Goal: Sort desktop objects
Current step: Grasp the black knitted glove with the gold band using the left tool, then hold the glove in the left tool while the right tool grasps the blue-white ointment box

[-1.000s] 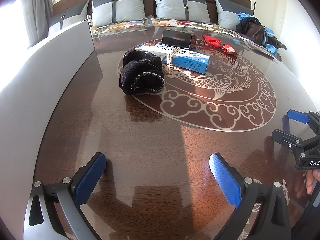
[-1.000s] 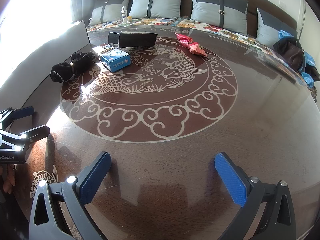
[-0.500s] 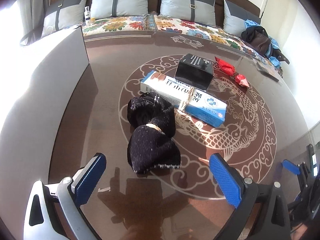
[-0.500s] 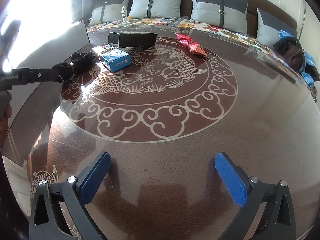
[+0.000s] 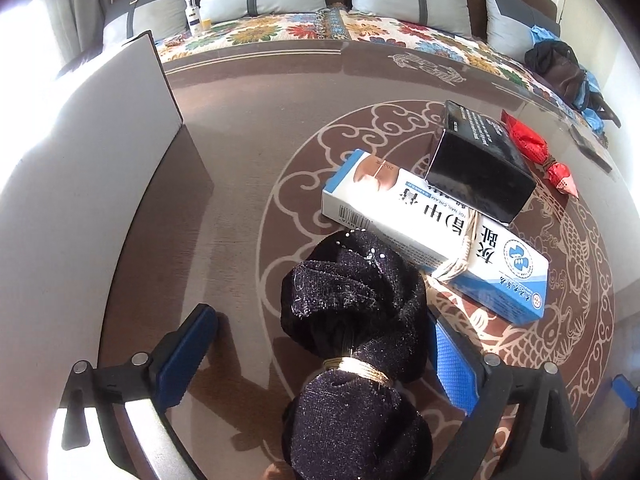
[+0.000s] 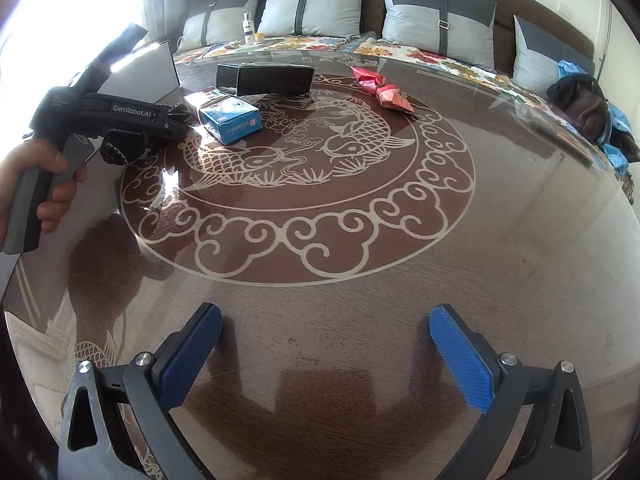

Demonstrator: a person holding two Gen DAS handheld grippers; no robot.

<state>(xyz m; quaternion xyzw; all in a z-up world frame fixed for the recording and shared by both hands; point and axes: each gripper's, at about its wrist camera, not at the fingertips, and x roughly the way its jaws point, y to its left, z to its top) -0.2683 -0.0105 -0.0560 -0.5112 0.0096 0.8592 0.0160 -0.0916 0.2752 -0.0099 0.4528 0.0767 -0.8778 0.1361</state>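
Blue-white box [image 5: 436, 232] reads "TOE NAIL CREAM"; left tool [image 6: 100, 110], "GenRobot.AI".

A black glittery scrunchie bundle [image 5: 352, 340], cinched by a gold band, lies just beside the blue-and-white cream box [image 5: 436, 232]. The black box [image 5: 480, 168] leans on that box; red wrappers [image 5: 536, 148] lie beyond.

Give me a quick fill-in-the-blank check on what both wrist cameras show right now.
1. The black sparkly fabric bundle lies between the fingers of the ____ gripper.
2. A ____ wire band cinches that bundle.
3. The glossy black rectangular box rests partly on the white-and-____ carton.
4. The right gripper holds ____.

Answers: left; gold; blue; nothing
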